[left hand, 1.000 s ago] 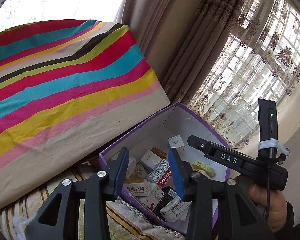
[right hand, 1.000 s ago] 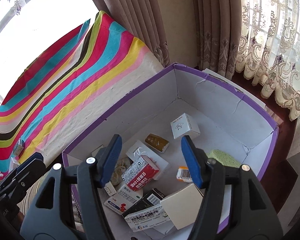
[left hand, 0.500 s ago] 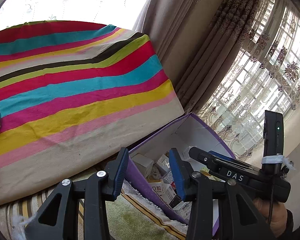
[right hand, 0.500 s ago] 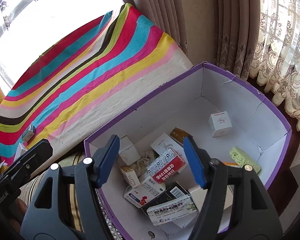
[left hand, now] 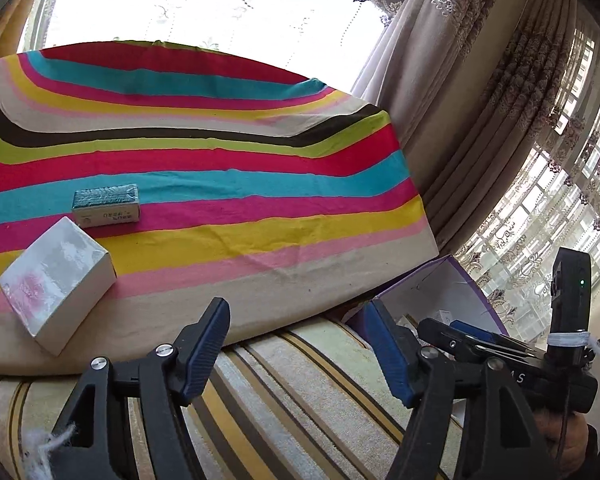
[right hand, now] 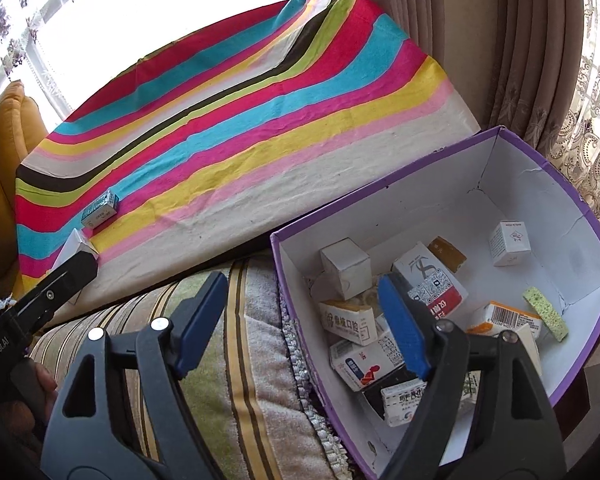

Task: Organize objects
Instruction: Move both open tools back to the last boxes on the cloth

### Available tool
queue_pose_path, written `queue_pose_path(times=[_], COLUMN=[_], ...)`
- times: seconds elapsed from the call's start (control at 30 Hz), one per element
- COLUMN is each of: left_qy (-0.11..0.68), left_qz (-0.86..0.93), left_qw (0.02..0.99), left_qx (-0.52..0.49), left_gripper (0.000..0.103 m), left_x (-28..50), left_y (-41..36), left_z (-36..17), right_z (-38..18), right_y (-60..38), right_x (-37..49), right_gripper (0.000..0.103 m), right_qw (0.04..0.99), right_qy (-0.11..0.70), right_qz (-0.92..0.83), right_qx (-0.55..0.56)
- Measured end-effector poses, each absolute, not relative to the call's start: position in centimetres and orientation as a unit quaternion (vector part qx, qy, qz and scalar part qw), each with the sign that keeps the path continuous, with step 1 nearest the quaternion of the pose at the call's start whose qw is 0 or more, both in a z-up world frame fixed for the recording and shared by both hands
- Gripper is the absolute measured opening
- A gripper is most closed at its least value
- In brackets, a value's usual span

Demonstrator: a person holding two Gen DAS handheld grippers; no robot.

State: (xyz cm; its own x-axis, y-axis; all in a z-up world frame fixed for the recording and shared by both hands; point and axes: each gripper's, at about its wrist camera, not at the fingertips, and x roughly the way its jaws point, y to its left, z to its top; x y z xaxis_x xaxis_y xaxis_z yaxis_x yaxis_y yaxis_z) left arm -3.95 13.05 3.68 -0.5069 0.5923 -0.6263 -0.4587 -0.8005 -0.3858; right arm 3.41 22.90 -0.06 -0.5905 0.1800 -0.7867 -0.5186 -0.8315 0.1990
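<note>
A purple box [right hand: 540, 160] with a white inside holds several small cartons and a green sponge [right hand: 546, 312]; its corner shows in the left wrist view [left hand: 452, 276]. On the striped cloth [left hand: 220, 184] lie a white box [left hand: 56, 280] and a small teal carton [left hand: 106, 205], also in the right wrist view [right hand: 100, 209]. My left gripper [left hand: 300, 348] is open and empty, low over the striped cushion, right of the white box. My right gripper [right hand: 300, 320] is open and empty above the purple box's left wall.
A striped sofa cushion [right hand: 240, 360] lies between the cloth and the purple box. Curtains [left hand: 480, 140] and windows stand behind. A yellow cushion [right hand: 12, 120] is at the far left.
Both grippers have swung left, away from the purple box toward the striped cloth. The white box and the teal carton have come into the left wrist view. Both jaws have stayed open.
</note>
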Motion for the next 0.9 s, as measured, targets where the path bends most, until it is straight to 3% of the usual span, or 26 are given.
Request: queue_pose_path(times=[0.2,0.5,0.9], left_qy=[-0.085,-0.057,0.021], left_qz=[0.887,0.894,0.877], left_qw=[0.247,0.221,0.232], left_qx=[-0.38,-0.386,-0.421], left_gripper=[0.083,0.085,0.086], left_x=[-4.1,-6.2,-10.4], left_y=[7.7,2.9,2.7], left_z=[3.9,4.0,2.6], right_z=[-0.2,-0.3,-0.7], right_y=[20.0,17.7,14.9], right_x=[1.9,-0.4,-5.2], right_gripper=[0.083,0.086,0.087], right_qw=[0.173,0.149,0.108], right_qy=[0.187,0.162,0.146], right_qz=[0.873,0.877,0.881], right_qx=[-0.416,-0.428,-0.436])
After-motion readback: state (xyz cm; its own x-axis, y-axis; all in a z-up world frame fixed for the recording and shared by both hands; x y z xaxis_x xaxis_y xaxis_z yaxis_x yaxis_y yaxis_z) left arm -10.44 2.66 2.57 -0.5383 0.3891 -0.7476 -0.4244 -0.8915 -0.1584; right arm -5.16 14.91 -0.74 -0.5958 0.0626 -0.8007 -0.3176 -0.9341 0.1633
